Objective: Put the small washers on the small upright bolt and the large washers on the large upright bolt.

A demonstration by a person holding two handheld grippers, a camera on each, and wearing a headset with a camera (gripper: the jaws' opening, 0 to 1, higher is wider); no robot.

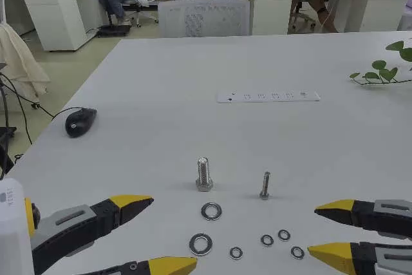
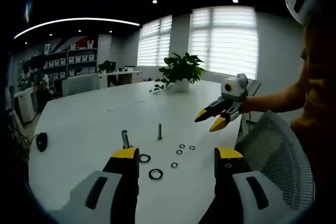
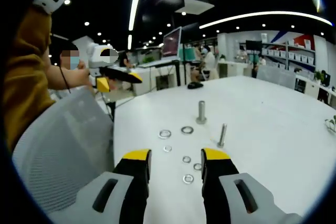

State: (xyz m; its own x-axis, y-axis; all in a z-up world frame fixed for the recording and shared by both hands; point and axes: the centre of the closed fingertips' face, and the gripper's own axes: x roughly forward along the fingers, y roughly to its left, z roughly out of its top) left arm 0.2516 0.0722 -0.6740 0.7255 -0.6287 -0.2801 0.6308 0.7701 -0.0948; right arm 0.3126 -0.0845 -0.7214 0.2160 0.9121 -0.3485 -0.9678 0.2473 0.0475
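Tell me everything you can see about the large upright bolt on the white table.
The large bolt is silvery, metal by its look, with a threaded shank pointing up and a wider head at the bottom. It stands upright, head down, on the white table, with no washer on it. The thinner small bolt stands apart to its right in the head view, and a large washer lies flat just in front of it, not touching. Only the table touches it.

Mustard sleeve (image 2: 277, 100), yellow-tipped black fingers (image 1: 129, 201)
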